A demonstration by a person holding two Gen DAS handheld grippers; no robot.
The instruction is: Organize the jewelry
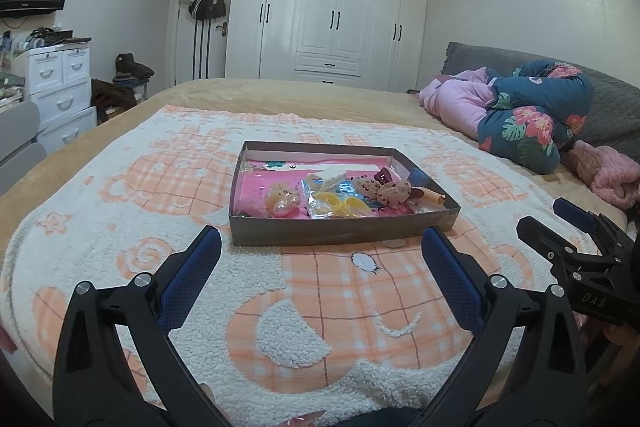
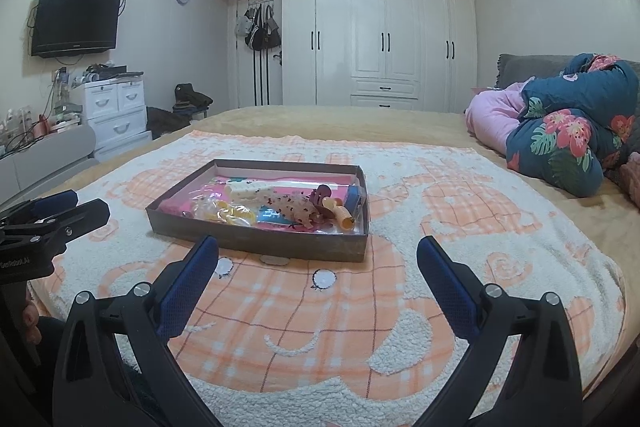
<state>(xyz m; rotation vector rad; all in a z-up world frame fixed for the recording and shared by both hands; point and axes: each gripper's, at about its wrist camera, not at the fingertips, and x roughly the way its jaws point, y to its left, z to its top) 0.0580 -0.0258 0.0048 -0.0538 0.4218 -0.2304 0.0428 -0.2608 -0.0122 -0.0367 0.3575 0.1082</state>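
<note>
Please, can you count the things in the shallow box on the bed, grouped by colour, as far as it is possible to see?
In the grey box, as far as can be told:
Yellow rings: 2
Peach shell-like clip: 1
Speckled beige clips: 2
White clip: 1
Orange ribbed piece: 1
Blue piece: 1
Total: 8

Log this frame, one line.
phase: pre-grasp | left tongs: open, empty | right tongs: open, empty | tray: on blanket, holds accessories

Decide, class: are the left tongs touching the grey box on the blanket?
Apart. In the left wrist view, a strip of blanket shows between the open left tongs and the grey box.
</note>
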